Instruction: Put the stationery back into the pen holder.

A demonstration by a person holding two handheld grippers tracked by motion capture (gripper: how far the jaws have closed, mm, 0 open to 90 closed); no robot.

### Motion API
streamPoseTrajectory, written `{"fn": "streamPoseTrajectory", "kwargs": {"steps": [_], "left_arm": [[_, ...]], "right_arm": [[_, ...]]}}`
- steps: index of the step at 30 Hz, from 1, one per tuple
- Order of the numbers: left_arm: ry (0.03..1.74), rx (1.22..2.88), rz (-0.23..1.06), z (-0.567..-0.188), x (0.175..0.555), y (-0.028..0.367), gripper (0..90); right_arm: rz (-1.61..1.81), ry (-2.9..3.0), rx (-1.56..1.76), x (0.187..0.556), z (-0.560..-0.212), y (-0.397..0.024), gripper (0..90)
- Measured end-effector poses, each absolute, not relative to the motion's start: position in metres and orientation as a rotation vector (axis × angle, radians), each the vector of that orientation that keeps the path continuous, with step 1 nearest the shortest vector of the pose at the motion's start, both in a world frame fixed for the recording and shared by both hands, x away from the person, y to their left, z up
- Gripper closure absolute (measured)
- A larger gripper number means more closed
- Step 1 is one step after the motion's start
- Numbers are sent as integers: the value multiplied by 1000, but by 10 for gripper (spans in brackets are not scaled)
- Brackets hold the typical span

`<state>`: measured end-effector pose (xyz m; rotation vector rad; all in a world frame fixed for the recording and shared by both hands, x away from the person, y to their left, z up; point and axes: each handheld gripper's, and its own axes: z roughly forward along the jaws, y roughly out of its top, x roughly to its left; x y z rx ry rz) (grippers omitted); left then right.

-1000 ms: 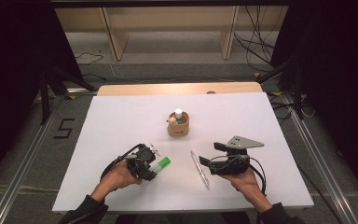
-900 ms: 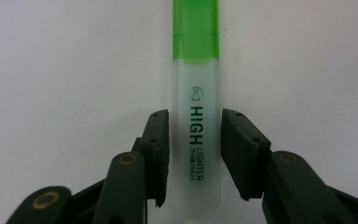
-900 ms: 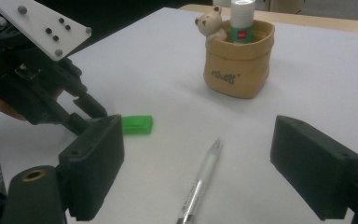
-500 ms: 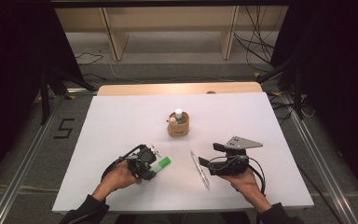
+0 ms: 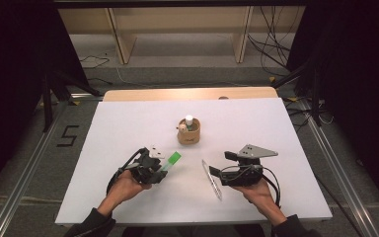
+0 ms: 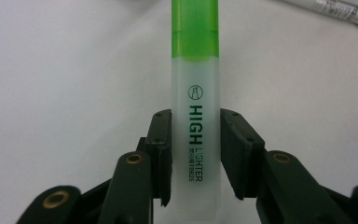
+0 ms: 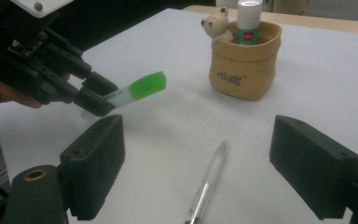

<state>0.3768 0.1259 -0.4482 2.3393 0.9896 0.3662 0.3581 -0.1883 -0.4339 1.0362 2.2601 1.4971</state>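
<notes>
A highlighter (image 6: pixel 196 93) with a frosted barrel and a green cap is clamped between the pads of my left gripper (image 6: pixel 196 116). The jaws have just been closing on it. In the right gripper view the highlighter (image 7: pixel 137 91) hangs just off the white sheet in the left gripper (image 7: pixel 91 100), cap pointing away from the hand. From above it (image 5: pixel 170 160) sits at the front left. My right gripper (image 5: pixel 216 173) stands open at the front right. A clear pen (image 7: pixel 207 186) lies flat on the sheet between its wide jaws.
A tan pouch (image 5: pixel 189 136) stands mid-table and holds a white bottle (image 7: pixel 248 21) and a small bear figure (image 7: pixel 216 23). The white sheet (image 5: pixel 128 123) covers the table; a wooden strip (image 5: pixel 187 94) shows at its far edge.
The left gripper's jaws have narrowed onto the highlighter, and its green end has come up a little. The right gripper and the pen have stayed put.
</notes>
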Motion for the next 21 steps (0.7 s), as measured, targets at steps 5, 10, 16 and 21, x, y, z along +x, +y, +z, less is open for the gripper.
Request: {"fn": "streamPoseTrajectory", "kwargs": {"steps": [5, 10, 16, 21], "left_arm": [[984, 2222, 384, -446, 373, 129, 655], [972, 2102, 411, -445, 367, 127, 655], [945, 2029, 415, -447, 361, 122, 655], [929, 1989, 407, -448, 357, 117, 655]], "right_arm": [[1509, 2254, 1043, 357, -434, -187, 191], [1533, 2245, 1043, 356, -433, -184, 195], [1532, 2251, 1040, 356, -434, -178, 202], [1576, 2241, 1052, 356, -432, -175, 203]]}}
